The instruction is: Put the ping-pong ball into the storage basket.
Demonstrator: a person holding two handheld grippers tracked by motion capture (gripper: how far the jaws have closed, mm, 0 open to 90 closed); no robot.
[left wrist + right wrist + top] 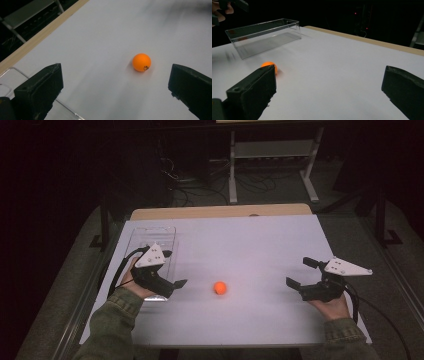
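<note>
- On the white table top (260, 245), seen from the high view, an orange ball (220, 287) lies alone between the two grippers, nearer the left one. The left gripper (172, 269) is held just above the near end of a clear plastic box (150, 236), its jaws spread apart and holding nothing. The right gripper (300, 272) is held near the table's right edge, well apart from the ball, its jaws spread too and bare.
- In the left gripper view, the ball (141, 62) rests on the white surface ahead of the two black jaws, nearer the right-hand jaw and touching neither. The jaws stand wide apart. A corner of the clear box (11, 72) shows beside the left-hand jaw.
- In the right gripper view, the ball (270, 65) peeks from behind the tip of the left-hand jaw, farther off on the table. The jaws stand wide apart, nothing between them. The clear box (264, 36) stands beyond the ball, open side up.
</note>
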